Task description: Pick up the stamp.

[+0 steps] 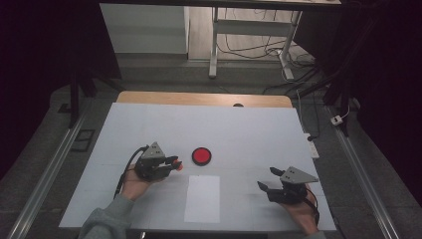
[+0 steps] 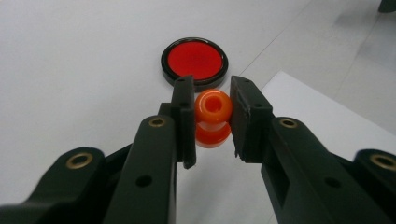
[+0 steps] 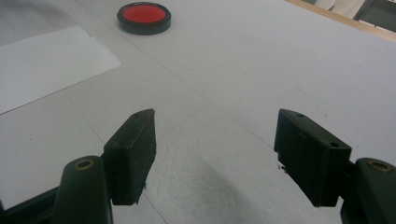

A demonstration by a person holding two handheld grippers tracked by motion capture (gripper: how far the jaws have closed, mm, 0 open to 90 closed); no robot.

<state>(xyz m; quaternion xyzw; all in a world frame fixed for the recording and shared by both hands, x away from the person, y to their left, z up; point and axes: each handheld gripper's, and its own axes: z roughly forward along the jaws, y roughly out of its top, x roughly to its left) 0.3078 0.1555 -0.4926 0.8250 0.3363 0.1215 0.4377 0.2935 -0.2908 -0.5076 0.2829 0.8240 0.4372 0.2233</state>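
A glossy orange plastic spool-shaped piece (image 2: 212, 116) sits between the matt black plastic jaws of the left gripper (image 2: 212, 119), which carry brass-coloured metal rivets. Nearby, a red disc (image 2: 194, 60) with a shiny black rim lies on the matt white table (image 1: 149, 124). A smooth sheet of white paper (image 1: 203, 198) lies flat, and bare wood edges the table's far side.

The high view is looking forward and down from above the person's edge of the table (image 1: 149, 124), taking in the whole top from well back. The left gripper view is riding low and close, facing along its jaws toward the red disc (image 2: 194, 60) at 12 o'clock. The right gripper view is sitting just as low, facing across the bare surface with the same disc (image 3: 144, 17) farther off at 11 o'clock. All three views are sharing the disc (image 1: 201, 156) and the white sheet (image 1: 203, 198).
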